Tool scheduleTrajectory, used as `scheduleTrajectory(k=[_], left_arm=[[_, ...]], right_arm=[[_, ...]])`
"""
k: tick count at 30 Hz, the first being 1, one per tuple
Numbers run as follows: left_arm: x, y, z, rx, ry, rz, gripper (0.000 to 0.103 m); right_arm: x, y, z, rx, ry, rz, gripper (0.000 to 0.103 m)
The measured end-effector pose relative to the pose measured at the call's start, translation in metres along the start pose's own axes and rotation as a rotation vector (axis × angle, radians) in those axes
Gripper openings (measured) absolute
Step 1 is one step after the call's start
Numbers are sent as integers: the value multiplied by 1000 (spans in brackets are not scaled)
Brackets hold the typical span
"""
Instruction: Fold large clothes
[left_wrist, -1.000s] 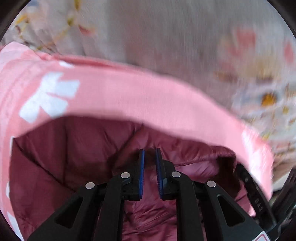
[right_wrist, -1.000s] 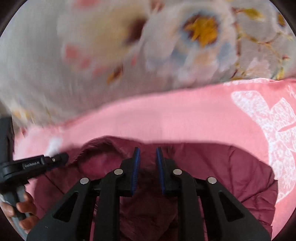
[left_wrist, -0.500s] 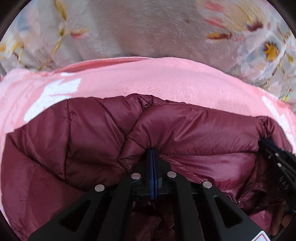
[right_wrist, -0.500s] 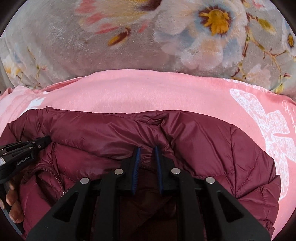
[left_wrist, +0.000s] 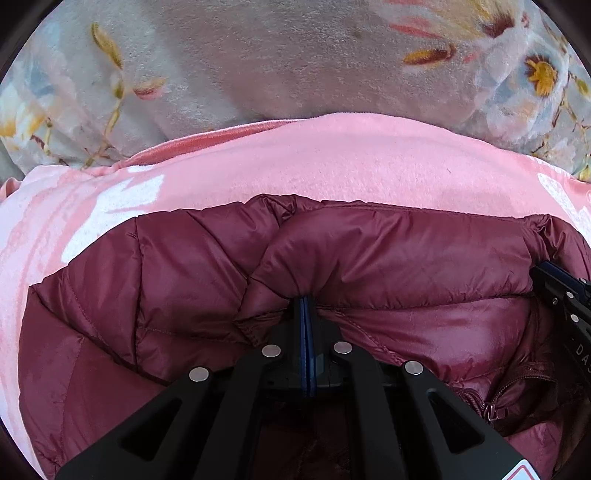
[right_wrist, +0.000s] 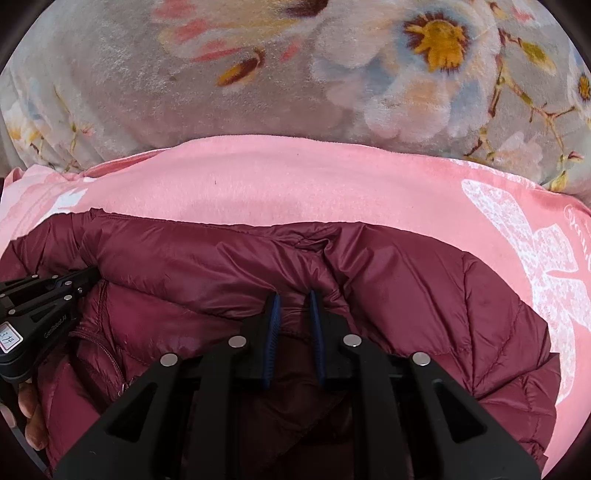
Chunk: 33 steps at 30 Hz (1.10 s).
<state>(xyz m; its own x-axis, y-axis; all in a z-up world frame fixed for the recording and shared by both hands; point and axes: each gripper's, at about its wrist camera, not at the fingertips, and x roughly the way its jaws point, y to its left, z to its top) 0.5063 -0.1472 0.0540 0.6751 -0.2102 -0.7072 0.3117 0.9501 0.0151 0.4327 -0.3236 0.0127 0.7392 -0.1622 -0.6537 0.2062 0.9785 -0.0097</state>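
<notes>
A maroon quilted puffer jacket (left_wrist: 406, 251) lies on a pink blanket (left_wrist: 332, 158) with white prints. My left gripper (left_wrist: 306, 301) is shut on a pinch of the jacket's upper edge, its blue pads pressed together over the fabric. In the right wrist view the same jacket (right_wrist: 424, 288) fills the lower half, and my right gripper (right_wrist: 293, 295) is shut on a thicker fold of its edge. The jacket's zipper (left_wrist: 491, 406) shows between the two grippers. Each gripper appears at the edge of the other's view: the right gripper (left_wrist: 561, 291) and the left gripper (right_wrist: 79, 278).
Beyond the pink blanket (right_wrist: 258, 173) lies a grey plush floral cover (right_wrist: 184, 92), also seen as a floral cover (left_wrist: 295, 66) in the left view. A person's fingers (right_wrist: 27, 410) hold the left gripper's handle at the lower left.
Both grippers came down with the jacket, which now lies spread on the pink blanket instead of hanging bunched below. The left jaws closed tighter on the fabric. Motion blur has gone.
</notes>
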Motion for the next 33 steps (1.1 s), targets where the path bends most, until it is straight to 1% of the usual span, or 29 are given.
scheduleTrajectory(k=[2,4,5,6,7,8,9,10,11,12,14,15,16,17,18,21,22,23,24,27,28,30,31,32,33], left_arm=[[-5,3,-1,-12,-2,-2,8],[-23,12,-9,-28,30,10,8],[-42,20,-16,-45,33,-31,8],[-57,26,-24,-56,30,-66,8],[-80,36,-36,-65,29,-104,8],[-106,50,-53,-70,34,-138,11],[-118,57,-63,-72,38,-148,15],[-140,72,-82,-75,52,-146,27],[-158,89,-106,-77,65,-135,35],[-166,99,-122,-81,72,-126,36],[-191,132,-168,-109,112,-108,36],[-203,150,-195,-139,146,-106,37],[-210,161,-213,-163,168,-112,37],[-218,175,-234,-197,200,-114,37],[-224,186,-251,-231,219,-117,37],[-240,204,-291,-309,234,-146,37],[-246,207,-307,-332,232,-168,38],[-250,208,-317,-347,227,-179,39],[-252,208,-323,-356,219,-186,40],[-259,206,-335,-408,193,-212,40],[-259,205,-336,-430,183,-220,40],[-257,200,-334,-448,175,-207,40],[-257,196,-334,-447,171,-195,34],[-258,193,-333,-448,171,-191,22],[-258,192,-333,-450,172,-198,16]], right_arm=[[-8,-1,-1,4,-9,4,15],[-34,-9,-5,48,18,16,16],[-59,-17,-11,95,15,66,17],[-88,-28,-20,133,8,111,25],[-111,-36,-29,152,6,126,36],[-138,-45,-43,164,7,134,40],[-166,-55,-62,164,12,138,45],[-190,-63,-81,159,25,134,48],[-205,-70,-98,156,38,124,49],[-232,-82,-129,155,66,109,51],[-267,-100,-176,178,111,97,53],[-286,-110,-204,204,125,86,55],[-301,-118,-228,235,138,77,60],[-313,-124,-250,265,154,76,62],[-322,-129,-270,293,172,76,63],[-337,-135,-321,369,199,96,63],[-340,-137,-331,390,193,103,63],[-344,-136,-340,406,167,110,63],[-349,-134,-344,409,136,111,64],[-349,-132,-347,443,102,125,72],[-347,-131,-346,465,84,144,73],[-341,-129,-341,498,67,179,73],[-337,-127,-338,518,61,184,70],[-333,-124,-335,524,60,191,67],[-330,-120,-333,526,66,205,54]])
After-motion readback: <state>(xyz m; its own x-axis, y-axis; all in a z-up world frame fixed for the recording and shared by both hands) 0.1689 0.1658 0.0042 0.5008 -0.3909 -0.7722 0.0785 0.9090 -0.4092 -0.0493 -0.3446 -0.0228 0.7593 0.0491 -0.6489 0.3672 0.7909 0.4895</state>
